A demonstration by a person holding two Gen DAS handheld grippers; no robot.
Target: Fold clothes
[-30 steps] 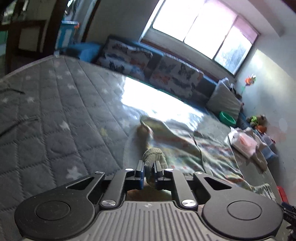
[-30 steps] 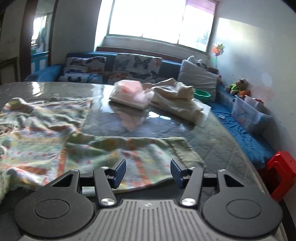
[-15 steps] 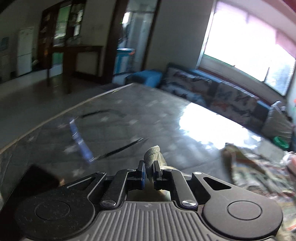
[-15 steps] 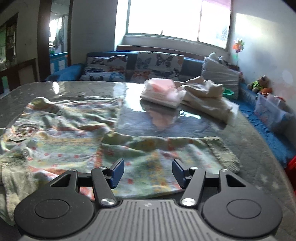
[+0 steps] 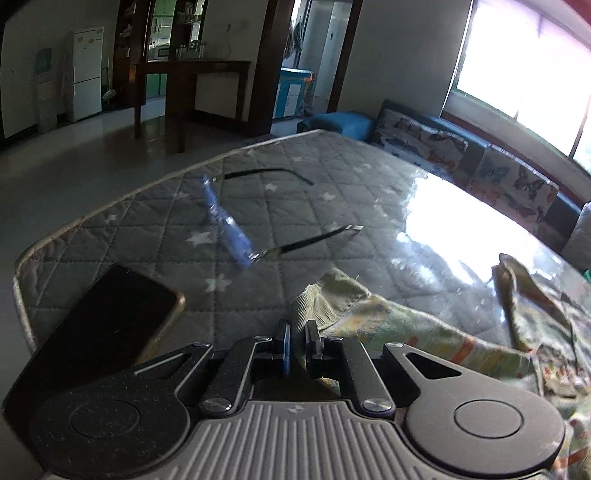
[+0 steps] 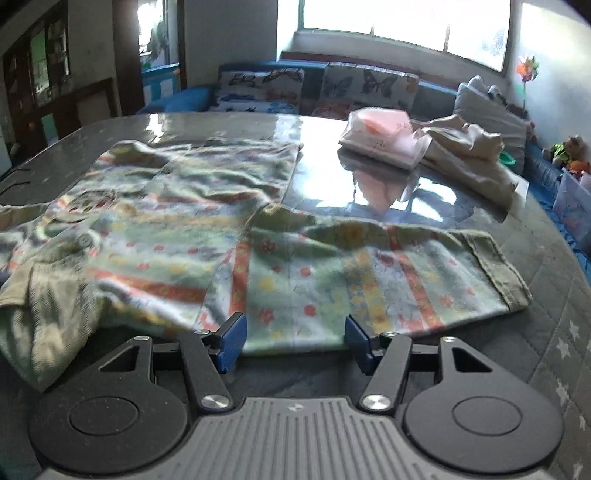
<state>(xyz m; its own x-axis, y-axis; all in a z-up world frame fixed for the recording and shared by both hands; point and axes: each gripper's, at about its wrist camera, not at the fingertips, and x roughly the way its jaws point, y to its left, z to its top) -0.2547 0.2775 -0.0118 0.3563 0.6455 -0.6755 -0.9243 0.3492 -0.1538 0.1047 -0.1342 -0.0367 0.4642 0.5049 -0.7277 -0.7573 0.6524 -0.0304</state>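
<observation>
Pinching ribbed cuff [image 5: 314, 302] of patterned garment [image 6: 258, 236], left gripper [image 5: 297, 343] is seen nearly closed; right gripper [image 6: 291, 341] is held wide over hem.

A bright window [image 6: 399, 22] fills the far wall and throws glare across the glossy grey quilted surface [image 5: 280, 206] patterned with stars. Below the window runs a blue sofa [image 6: 192, 98] lined with butterfly-print cushions [image 6: 258, 88]. In the left wrist view a dark wooden table [image 5: 192, 70] and a white refrigerator [image 5: 86, 74] stand on a pale, shiny floor [image 5: 74, 158].
</observation>
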